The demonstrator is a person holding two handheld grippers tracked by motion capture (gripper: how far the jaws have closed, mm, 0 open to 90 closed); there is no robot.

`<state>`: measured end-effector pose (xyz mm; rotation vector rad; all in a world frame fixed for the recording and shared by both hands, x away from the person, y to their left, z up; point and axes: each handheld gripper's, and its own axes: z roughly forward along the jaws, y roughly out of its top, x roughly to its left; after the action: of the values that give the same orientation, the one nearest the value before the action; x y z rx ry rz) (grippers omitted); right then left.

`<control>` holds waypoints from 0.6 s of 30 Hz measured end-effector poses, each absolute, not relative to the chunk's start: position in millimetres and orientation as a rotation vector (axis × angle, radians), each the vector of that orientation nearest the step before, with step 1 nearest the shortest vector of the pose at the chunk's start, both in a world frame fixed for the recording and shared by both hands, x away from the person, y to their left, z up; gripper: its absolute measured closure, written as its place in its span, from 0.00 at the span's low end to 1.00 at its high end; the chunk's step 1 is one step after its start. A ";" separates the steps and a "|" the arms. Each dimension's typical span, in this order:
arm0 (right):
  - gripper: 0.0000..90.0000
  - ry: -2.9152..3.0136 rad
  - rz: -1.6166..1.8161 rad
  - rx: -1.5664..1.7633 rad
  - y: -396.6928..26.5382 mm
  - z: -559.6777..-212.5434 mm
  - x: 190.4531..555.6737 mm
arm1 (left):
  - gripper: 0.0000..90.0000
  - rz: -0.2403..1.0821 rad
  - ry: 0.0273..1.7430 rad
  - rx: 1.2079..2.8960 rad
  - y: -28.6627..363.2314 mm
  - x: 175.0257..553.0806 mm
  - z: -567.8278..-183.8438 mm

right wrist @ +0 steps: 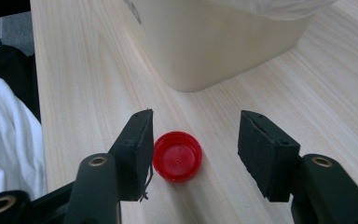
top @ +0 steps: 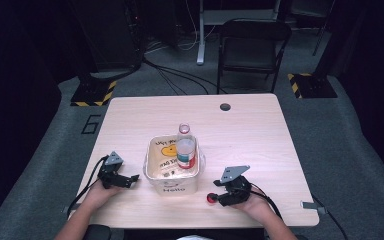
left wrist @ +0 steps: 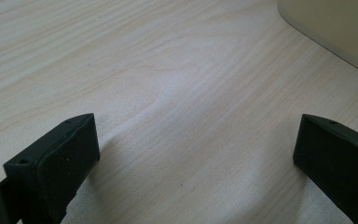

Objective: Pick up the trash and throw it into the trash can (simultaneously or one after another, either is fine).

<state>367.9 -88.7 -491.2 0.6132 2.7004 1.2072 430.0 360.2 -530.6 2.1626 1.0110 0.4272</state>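
Note:
A red bottle cap (right wrist: 177,156) lies flat on the wooden table (top: 250,135), between the jaws of my right gripper (right wrist: 196,127). The left jaw stands right against the cap's edge, while the right jaw is a clear gap away, so the gripper is open. In the high view the cap (top: 211,198) sits at the tip of the right gripper (top: 219,196), just right of a cream bin (top: 172,189). A capless clear bottle (top: 185,147) with a red label stands upright in the bin. My left gripper (top: 133,179) rests left of the bin, wide open over bare wood (left wrist: 198,135).
The bin's wall (right wrist: 214,42) rises close ahead of the right gripper, and its corner (left wrist: 335,28) lies ahead and to the right of the left one. A cable hole (top: 225,106) is in the far part of the table. A black chair (top: 252,47) stands behind the table.

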 end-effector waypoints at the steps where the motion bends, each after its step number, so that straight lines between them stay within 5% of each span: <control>1: 0.51 2.705 1.208 0.608 -88.1 -491.8 367.9 | 0.00 0.431 1.012 2.159 360.0 430.0 -530.8; 18: 0.57 2.786 1.096 0.563 -75.1 -504.5 365.2 | 0.00 0.428 1.011 2.163 360.2 430.0 -530.6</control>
<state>365.2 -75.1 -504.5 0.5632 2.7860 1.0957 430.0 360.2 -530.6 2.1625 1.0108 0.4278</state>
